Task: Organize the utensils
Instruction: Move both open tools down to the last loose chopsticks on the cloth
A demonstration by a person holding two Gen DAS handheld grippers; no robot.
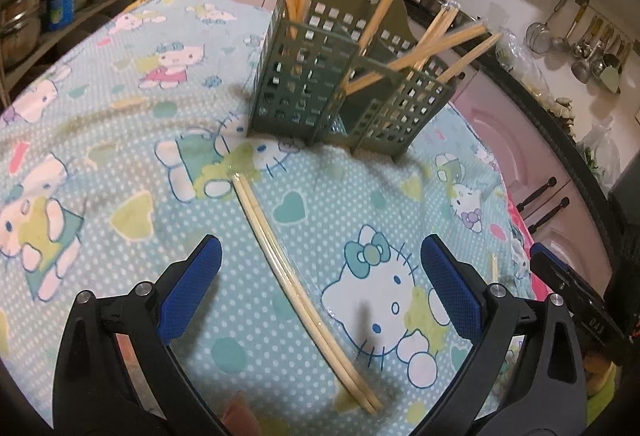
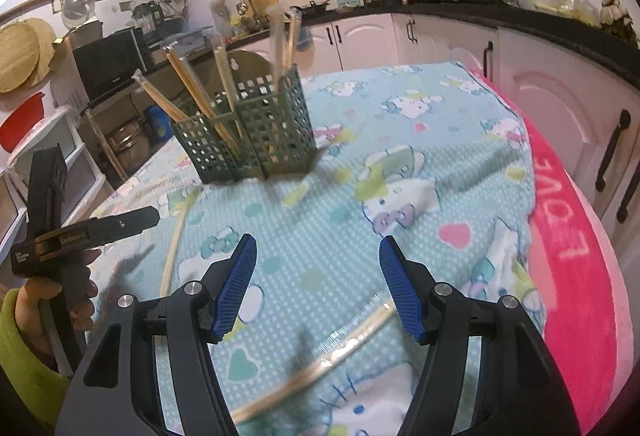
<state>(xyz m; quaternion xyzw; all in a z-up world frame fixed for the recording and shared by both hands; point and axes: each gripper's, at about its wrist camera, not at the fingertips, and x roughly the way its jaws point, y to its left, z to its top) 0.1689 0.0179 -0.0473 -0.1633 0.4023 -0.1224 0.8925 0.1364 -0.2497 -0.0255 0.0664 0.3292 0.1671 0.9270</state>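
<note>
Blue pads of the left hand-held gripper [image 1: 320, 286] stand wide apart, nothing between them. Left wrist view: a wrapped chopstick pair [image 1: 298, 286] lies on the cartoon-print cloth [image 1: 100, 140] of the bench, running diagonally through the gap between the pads, far end pointing at the green lattice holder [image 1: 340, 88]. Holder already carries several chopsticks, leaning outward.

Right wrist view: right hand-held gripper [image 2: 318, 284] also spread open, empty. A second wrapped pair [image 2: 320, 360] lies under and just ahead of its pads, blurred. Holder [image 2: 248, 132] sits well ahead.

Judgement: step in hand is pickup. Lower the left pads to straddle the pair near mid-length, close squarely across both sticks so neither rolls out; wrapper looks slippery.
</note>
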